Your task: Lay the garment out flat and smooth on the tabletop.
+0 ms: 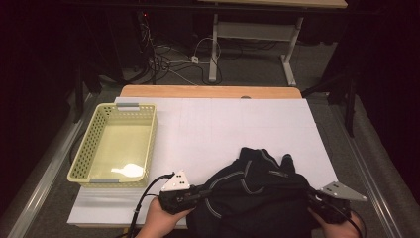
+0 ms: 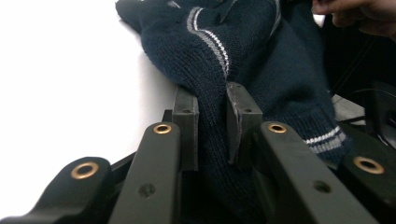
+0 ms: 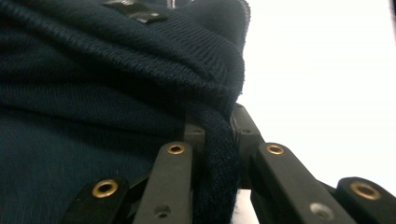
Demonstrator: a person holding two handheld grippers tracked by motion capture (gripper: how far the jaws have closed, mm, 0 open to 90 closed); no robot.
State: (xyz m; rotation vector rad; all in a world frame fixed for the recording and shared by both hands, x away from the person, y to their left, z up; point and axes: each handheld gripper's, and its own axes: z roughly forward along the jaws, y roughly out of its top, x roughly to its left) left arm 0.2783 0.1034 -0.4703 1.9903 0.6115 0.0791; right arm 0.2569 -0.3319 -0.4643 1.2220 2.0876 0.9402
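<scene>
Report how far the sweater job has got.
Done: both grips are made. The left hand-held gripper is shut on a fold of the dark knit sweater, and the right hand-held gripper is shut on its edge. In hand: the sweater lies bunched at the table's near edge. Left: the yellow basket holds no clothing, so any folding or putting away probably remains.

A yellow basket sits at the tabletop's left edge; something pale, perhaps glare, lies inside.
</scene>
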